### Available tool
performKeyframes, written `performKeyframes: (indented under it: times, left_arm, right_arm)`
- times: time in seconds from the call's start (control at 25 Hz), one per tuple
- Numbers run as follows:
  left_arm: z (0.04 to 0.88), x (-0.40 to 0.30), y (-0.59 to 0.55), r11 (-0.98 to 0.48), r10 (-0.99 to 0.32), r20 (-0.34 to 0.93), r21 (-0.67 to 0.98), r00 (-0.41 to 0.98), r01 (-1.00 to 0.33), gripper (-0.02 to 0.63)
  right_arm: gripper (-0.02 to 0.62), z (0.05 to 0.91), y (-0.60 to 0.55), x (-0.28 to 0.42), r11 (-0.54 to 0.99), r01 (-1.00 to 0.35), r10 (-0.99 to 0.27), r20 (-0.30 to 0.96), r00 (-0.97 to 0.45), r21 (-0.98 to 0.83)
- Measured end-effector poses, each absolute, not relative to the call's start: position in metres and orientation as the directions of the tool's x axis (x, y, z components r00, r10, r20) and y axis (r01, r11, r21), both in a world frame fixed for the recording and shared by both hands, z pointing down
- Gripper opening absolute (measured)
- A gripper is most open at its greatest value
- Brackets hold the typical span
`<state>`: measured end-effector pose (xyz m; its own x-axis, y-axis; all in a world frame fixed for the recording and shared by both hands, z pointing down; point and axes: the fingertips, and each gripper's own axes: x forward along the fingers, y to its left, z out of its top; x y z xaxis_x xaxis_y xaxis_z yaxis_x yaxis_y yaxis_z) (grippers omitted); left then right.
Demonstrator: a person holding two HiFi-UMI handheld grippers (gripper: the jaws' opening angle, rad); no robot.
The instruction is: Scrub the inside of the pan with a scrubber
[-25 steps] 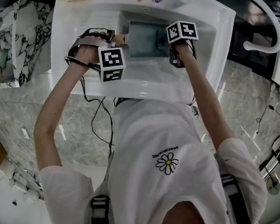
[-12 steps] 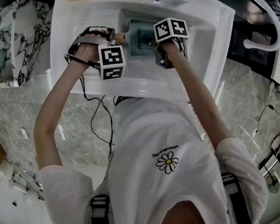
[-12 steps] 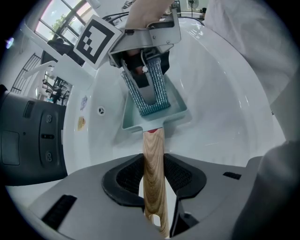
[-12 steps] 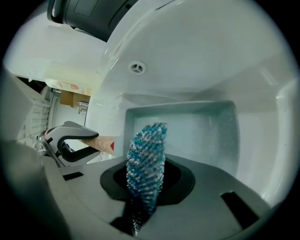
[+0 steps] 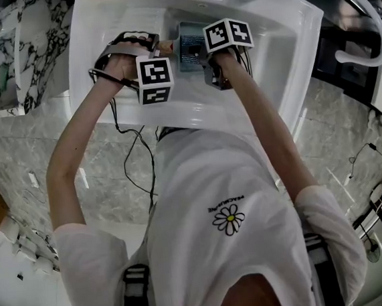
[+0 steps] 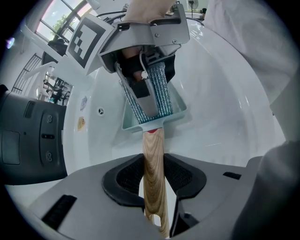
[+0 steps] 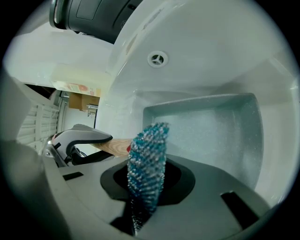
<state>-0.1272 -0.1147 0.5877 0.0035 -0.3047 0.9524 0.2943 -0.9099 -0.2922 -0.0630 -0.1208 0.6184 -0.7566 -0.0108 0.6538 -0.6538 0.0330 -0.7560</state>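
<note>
A pale teal square pan (image 5: pixel 188 40) lies in the white sink (image 5: pixel 281 46). Its wooden handle (image 6: pixel 153 168) points toward me, and my left gripper (image 6: pixel 153 177) is shut on it and points steeply down. My right gripper (image 7: pixel 146 187) is shut on a blue and silver mesh scrubber (image 7: pixel 147 164). In the left gripper view the scrubber (image 6: pixel 160 93) hangs inside the pan (image 6: pixel 176 115) near the handle side. In the right gripper view the pan floor (image 7: pixel 211 136) lies beyond the scrubber, with the left gripper (image 7: pixel 79 139) on the handle (image 7: pixel 115 146) at the left.
The sink's overflow hole (image 7: pixel 157 58) sits in the far wall above the pan. A white hose (image 5: pixel 360 28) arcs past the sink at the right. A marbled counter (image 5: pixel 30 57) lies to the left. A dark grey appliance (image 6: pixel 28 136) stands beside the basin.
My right gripper has carried the scrubber leftward across the pan toward the handle side and lifted a little. The left gripper and the pan have stayed where they were.
</note>
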Motion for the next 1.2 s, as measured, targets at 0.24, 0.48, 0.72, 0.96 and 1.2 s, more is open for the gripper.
performKeyframes:
  times: [0.24, 0.48, 0.72, 0.96, 1.2]
  left_arm:
    - [0.588, -0.128, -0.114, -0.91, -0.307, 0.952, -0.296, 0.006, 0.292, 0.14]
    - [0.588, -0.129, -0.113, -0.91, -0.303, 0.953, -0.293, 0.012, 0.293, 0.14]
    - [0.589, -0.131, -0.113, -0.911, -0.302, 0.953, -0.291, 0.009, 0.293, 0.14]
    - [0.589, -0.13, -0.112, -0.912, -0.3, 0.954, -0.291, 0.015, 0.288, 0.14]
    - [0.588, -0.13, -0.114, -0.911, -0.304, 0.953, -0.293, 0.008, 0.291, 0.14]
  right_arm:
    - [0.057, 0.616, -0.121, -0.062, 0.056, -0.663, -0.014, 0.663, -0.748, -0.747]
    - [0.057, 0.611, -0.13, -0.019, 0.087, -0.716, -0.058, 0.713, -0.698, -0.693]
    - [0.057, 0.639, -0.125, 0.052, 0.09, -0.827, -0.033, 0.828, -0.559, -0.555]
    - [0.057, 0.674, -0.1, 0.077, 0.035, -0.871, 0.038, 0.871, -0.49, -0.491]
    - [0.057, 0.677, -0.098, 0.076, -0.005, -0.864, 0.026, 0.864, -0.503, -0.503]
